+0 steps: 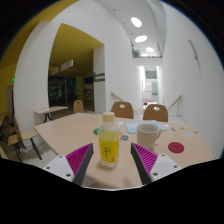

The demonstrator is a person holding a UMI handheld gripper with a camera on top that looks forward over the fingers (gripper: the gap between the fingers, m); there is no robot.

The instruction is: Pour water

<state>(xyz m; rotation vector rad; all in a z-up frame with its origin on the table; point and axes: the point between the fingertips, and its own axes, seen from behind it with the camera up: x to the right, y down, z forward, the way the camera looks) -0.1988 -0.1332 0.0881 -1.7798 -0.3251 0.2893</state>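
A small clear bottle [108, 145] of yellow liquid with a yellow label and a pale cap stands upright on the light wooden table [70, 130]. It stands between my fingers, nearer the left pink pad [81, 157] than the right one, with a gap at each side. My gripper [112, 160] is open and low over the table. A white cup [148, 133] stands on the table just beyond the right finger, to the right of the bottle.
A red round coaster [176, 147] lies to the right of the cup. Small items sit behind the bottle near the table's far edge. Wooden chairs [122, 109] stand behind the table, and another table with chairs [50, 110] stands at the left.
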